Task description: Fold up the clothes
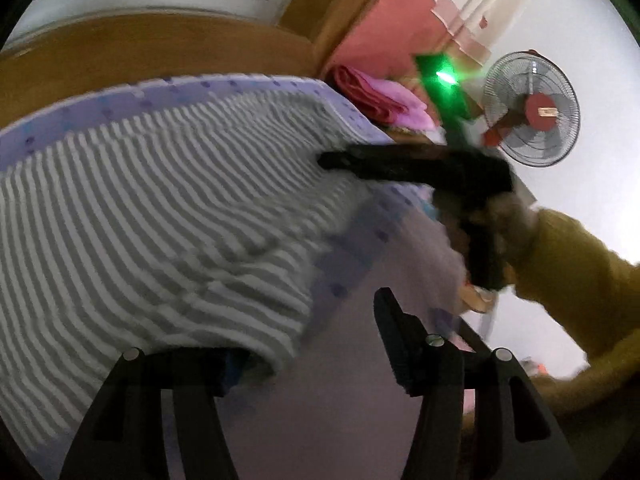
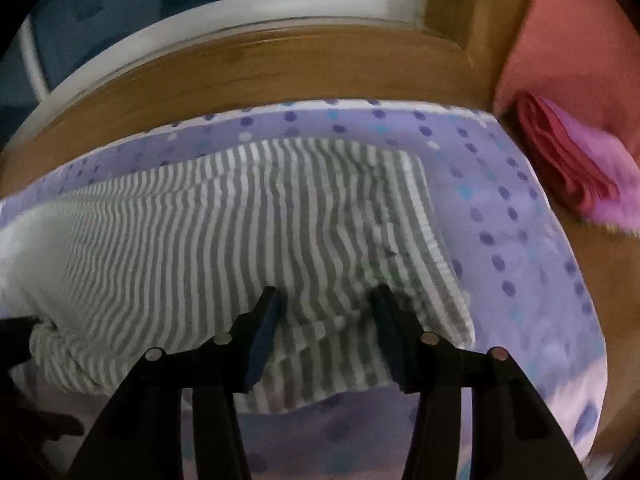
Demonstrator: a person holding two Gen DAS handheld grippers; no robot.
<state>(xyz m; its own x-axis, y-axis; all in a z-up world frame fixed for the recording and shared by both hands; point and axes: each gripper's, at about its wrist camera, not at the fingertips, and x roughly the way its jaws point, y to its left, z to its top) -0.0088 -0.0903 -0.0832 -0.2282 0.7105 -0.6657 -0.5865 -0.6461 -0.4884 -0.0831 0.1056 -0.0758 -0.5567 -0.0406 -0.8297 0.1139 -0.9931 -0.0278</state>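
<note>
Garments: one grey-and-white striped shirt [image 2: 248, 232] is seen, spread over a purple dotted sheet [image 2: 512, 200]; in the left wrist view the same shirt [image 1: 152, 216] fills the left and centre of the frame.
Folded items: one pink folded cloth stack [image 2: 568, 160] is noted at the right edge of the right wrist view, beside the sheet.
Fans: one wall fan [image 1: 532, 108] is counted at upper right of the left wrist view.
Grippers: two are counted.
Right gripper [image 2: 326, 320]: the jaws are held moderately apart at lower centre of its own view, with the near hem of the shirt lying between and under the fingers; nothing is pinched. In the left wrist view it [image 1: 332, 160] is seen reaching in from the right, its tip at the shirt's right edge, held by a hand in a yellow sleeve [image 1: 576, 280].
Left gripper [image 1: 260, 344]: only one finger [image 1: 400, 344] is plainly seen; the other is covered by shirt fabric, so opening and grip cannot be told.
Hard to make out: both views are motion-blurred; contact of the right fingers with the cloth is uncertain.
</note>
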